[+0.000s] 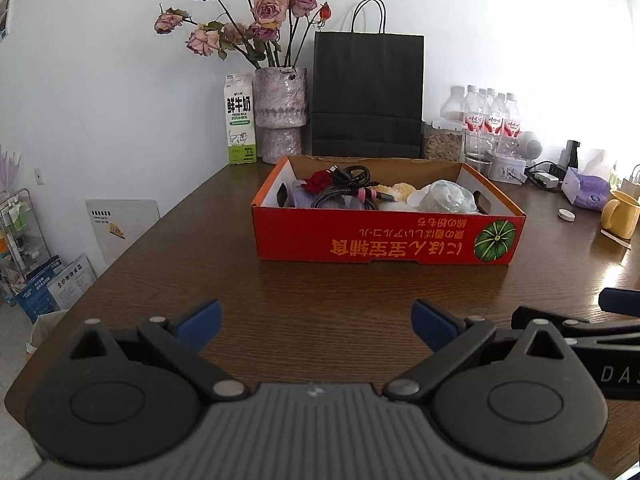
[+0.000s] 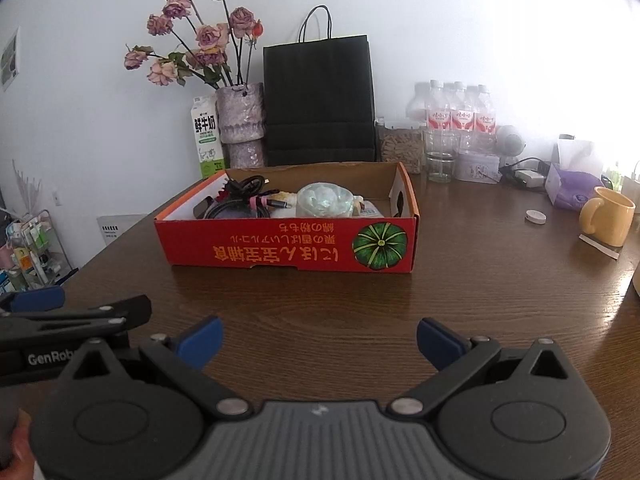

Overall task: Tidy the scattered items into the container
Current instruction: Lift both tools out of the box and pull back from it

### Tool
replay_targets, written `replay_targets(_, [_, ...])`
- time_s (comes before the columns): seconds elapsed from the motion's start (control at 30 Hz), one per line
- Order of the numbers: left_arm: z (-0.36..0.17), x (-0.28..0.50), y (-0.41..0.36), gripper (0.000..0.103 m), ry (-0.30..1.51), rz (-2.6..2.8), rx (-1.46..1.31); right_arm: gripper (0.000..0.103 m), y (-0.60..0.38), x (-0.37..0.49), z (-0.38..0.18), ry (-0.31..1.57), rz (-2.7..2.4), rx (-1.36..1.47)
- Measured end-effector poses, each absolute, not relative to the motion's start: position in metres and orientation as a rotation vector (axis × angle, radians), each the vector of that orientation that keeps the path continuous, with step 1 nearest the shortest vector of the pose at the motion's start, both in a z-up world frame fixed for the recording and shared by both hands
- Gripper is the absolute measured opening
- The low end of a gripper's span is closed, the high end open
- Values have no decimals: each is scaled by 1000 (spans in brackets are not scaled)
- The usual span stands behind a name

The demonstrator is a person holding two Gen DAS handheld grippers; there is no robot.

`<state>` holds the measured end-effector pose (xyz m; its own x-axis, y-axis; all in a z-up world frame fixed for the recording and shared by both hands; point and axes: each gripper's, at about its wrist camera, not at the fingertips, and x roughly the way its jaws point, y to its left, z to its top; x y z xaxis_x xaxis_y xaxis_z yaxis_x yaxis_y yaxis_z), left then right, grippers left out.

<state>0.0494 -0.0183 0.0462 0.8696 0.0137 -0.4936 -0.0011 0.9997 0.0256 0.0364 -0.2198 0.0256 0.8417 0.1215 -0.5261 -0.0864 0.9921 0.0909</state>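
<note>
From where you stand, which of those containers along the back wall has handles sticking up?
The black paper bag, with two thin loop handles on top. The milk carton, vase and water bottles have none.

Both wrist cameras are sitting low over the desk (image 1: 320, 292), looking forward toward the back wall, side by side. Each is framing the red box (image 1: 384, 236) at middle distance, the left view apparently slightly nearer. Both are sharing the black bag (image 2: 320, 100).

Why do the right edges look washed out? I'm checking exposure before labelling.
Left wrist view: glare bleaches the far right past the yellow mug; the red box stays sharp. Right wrist view: stronger bloom washes out the wall above the water bottles. In both, fisheye bends the table edges.
</note>
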Motion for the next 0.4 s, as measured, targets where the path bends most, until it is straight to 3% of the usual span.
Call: replay_targets(0.4, [44,50,-18,103,529,26,25,103,-218,37,24,570,115,52])
